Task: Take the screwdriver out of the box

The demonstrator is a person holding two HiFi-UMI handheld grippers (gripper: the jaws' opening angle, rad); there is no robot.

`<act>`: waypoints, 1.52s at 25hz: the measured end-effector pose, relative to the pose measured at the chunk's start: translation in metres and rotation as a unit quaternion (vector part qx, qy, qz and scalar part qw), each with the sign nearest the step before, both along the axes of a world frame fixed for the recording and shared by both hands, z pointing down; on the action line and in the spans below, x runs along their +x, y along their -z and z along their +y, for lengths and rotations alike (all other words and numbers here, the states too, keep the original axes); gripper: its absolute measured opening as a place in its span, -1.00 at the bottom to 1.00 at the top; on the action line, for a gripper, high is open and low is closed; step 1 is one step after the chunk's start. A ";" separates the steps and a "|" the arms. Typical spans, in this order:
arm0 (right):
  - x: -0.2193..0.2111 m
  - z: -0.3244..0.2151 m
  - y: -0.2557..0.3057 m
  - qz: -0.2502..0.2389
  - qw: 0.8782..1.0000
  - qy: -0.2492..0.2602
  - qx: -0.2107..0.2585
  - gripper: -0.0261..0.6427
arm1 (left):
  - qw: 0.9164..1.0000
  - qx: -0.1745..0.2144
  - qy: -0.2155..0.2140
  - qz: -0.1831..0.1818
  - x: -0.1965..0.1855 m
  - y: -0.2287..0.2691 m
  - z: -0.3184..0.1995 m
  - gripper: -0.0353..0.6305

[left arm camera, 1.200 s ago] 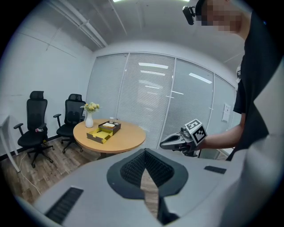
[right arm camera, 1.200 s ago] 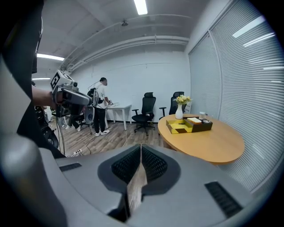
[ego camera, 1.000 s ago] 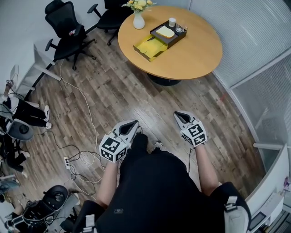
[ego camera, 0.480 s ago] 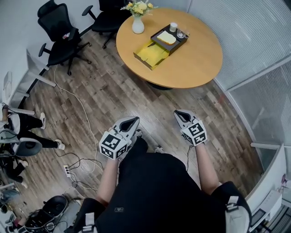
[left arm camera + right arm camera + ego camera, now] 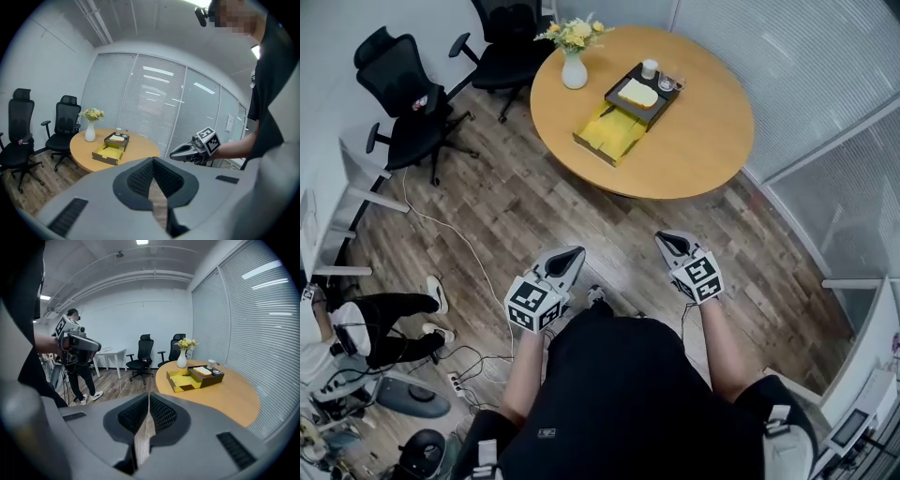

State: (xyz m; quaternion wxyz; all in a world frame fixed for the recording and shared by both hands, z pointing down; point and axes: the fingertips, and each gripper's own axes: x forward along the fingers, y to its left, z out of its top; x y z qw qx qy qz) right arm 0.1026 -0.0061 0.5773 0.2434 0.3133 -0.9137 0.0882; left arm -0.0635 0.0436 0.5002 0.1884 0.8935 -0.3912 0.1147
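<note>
An open yellow box (image 5: 614, 136) lies on the round wooden table (image 5: 703, 131), far ahead of both grippers. It also shows in the left gripper view (image 5: 110, 152) and the right gripper view (image 5: 185, 379). A small dark item lies at the box's far end; it is too small to identify. My left gripper (image 5: 572, 251) and right gripper (image 5: 666, 240) hang over the wood floor, pointing towards the table, both shut and empty. Each view shows its own jaws closed to a thin slit, the left gripper (image 5: 152, 159) and the right gripper (image 5: 148, 394).
A dark tray (image 5: 642, 91) with a pale block and cups touches the box. A vase of flowers (image 5: 574, 66) stands at the table's left. Two black office chairs (image 5: 403, 94) (image 5: 511, 42), floor cables (image 5: 469, 244), a person (image 5: 384, 319) and a blind-covered glass wall (image 5: 825, 94) surround the floor.
Both grippers have been carried forward over the floor towards the table, still shut. The chairs and cables slid down and left in view. The person at left has shifted.
</note>
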 end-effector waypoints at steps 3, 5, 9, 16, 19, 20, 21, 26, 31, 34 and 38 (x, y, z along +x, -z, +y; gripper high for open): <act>-0.008 -0.009 -0.002 0.000 1.000 -0.019 0.000 -0.90 | 1.000 0.003 -0.019 0.001 -0.008 0.000 -0.015 -0.88; -0.014 -0.015 -0.002 -0.003 0.999 -0.033 0.002 -0.90 | 1.000 0.001 -0.030 0.001 -0.014 -0.001 -0.023 -0.88; -0.026 -0.016 -0.007 -0.005 0.999 -0.048 -0.010 -0.90 | 0.999 -0.003 -0.046 0.002 -0.022 -0.004 -0.035 -0.88; -0.029 -0.025 -0.021 0.002 0.999 -0.043 -0.026 -0.90 | 0.999 -0.012 -0.045 0.005 -0.025 -0.013 -0.052 -0.88; -0.028 -0.041 -0.020 -0.002 0.999 -0.038 -0.023 -0.90 | 0.999 -0.014 -0.034 0.005 -0.026 -0.016 -0.062 -0.88; -0.027 -0.048 -0.020 -0.003 0.999 -0.035 -0.024 -0.90 | 0.999 -0.014 -0.029 0.005 -0.025 -0.017 -0.068 -0.88; -0.026 -0.056 -0.021 -0.003 0.999 -0.030 -0.025 -0.90 | 1.000 -0.015 -0.024 0.005 -0.024 -0.017 -0.075 -0.88; -0.025 -0.095 -0.017 -0.005 1.000 -0.003 -0.022 -0.90 | 1.000 -0.013 -0.006 0.001 -0.015 -0.009 -0.104 -0.88; -0.023 -0.133 -0.013 -0.008 1.000 0.022 -0.018 -0.90 | 1.000 -0.008 0.013 -0.004 -0.004 -0.001 -0.132 -0.88; -0.021 -0.149 -0.015 -0.008 0.999 0.037 -0.022 -0.90 | 1.000 -0.009 0.027 -0.007 0.000 0.000 -0.143 -0.88; -0.017 -0.165 -0.023 -0.003 0.998 0.060 -0.031 -0.90 | 0.999 -0.012 0.048 -0.007 0.004 -0.004 -0.158 -0.88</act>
